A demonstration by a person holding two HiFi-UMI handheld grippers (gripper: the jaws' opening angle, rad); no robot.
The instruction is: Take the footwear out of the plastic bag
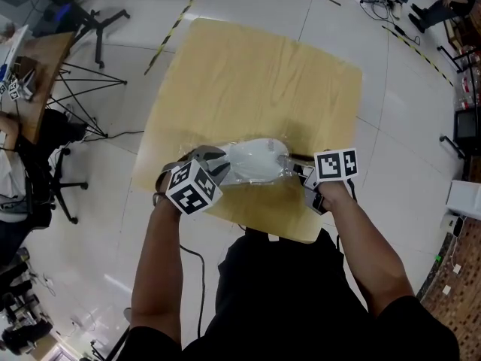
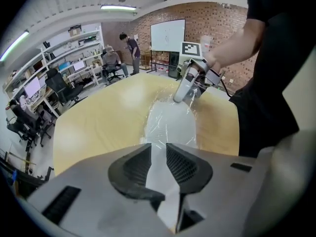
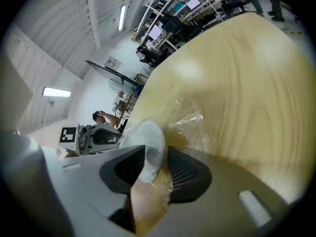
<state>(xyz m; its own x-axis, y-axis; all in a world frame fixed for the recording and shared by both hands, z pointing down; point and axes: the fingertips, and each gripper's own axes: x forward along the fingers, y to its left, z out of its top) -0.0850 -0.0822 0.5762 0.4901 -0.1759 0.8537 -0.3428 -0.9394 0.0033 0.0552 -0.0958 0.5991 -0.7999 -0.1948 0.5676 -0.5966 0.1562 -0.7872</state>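
A white shoe (image 1: 255, 159) lies inside a clear plastic bag (image 1: 279, 173) near the front edge of the wooden table (image 1: 255, 74). My left gripper (image 1: 216, 165) is at the shoe's left end and my right gripper (image 1: 298, 173) at its right end. In the left gripper view the bagged shoe (image 2: 170, 120) runs away from my left gripper (image 2: 158, 151), whose jaws stand apart with the white surface showing between them. In the right gripper view my right gripper (image 3: 157, 156) is open around the shoe's ribbed white end (image 3: 149, 147), with crinkled bag (image 3: 190, 125) beside it.
The table's front edge (image 1: 289, 235) is just below the grippers. On the tiled floor to the left are a desk (image 1: 34, 70), office chairs (image 1: 56, 168) and a seated person (image 1: 11, 190). Black-and-yellow tape (image 1: 176, 25) crosses the floor behind the table.
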